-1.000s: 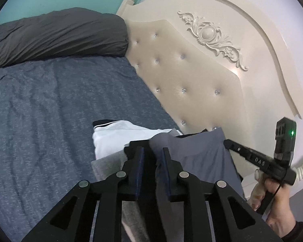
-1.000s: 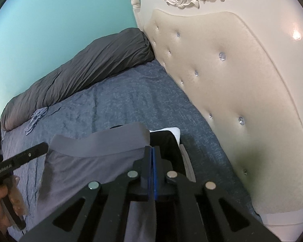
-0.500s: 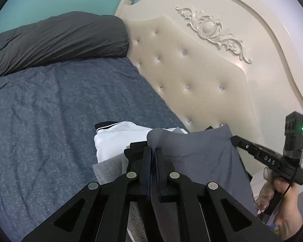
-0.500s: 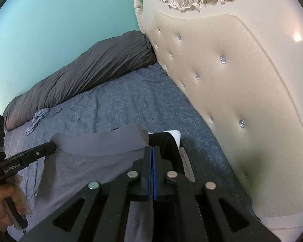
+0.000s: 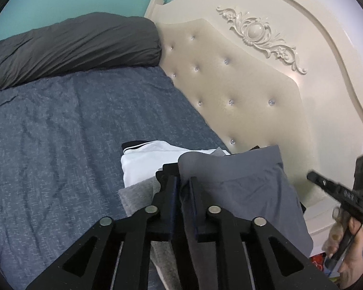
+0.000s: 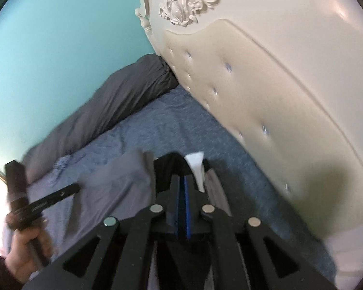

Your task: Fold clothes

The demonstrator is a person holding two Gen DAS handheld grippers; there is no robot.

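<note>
White garment (image 5: 142,159) plain from left.

Open blue bedspread (image 5: 60,145) extends leftward, unobstructed. The tufted headboard (image 5: 242,91) blocks the right; a dark pillow (image 5: 72,48) bounds the far edge.

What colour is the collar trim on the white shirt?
Black with a thin white stripe, clearest in the left wrist view.

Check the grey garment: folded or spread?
Folded: the grey garment lies doubled atop the clothes stack beside the white garment.
</note>
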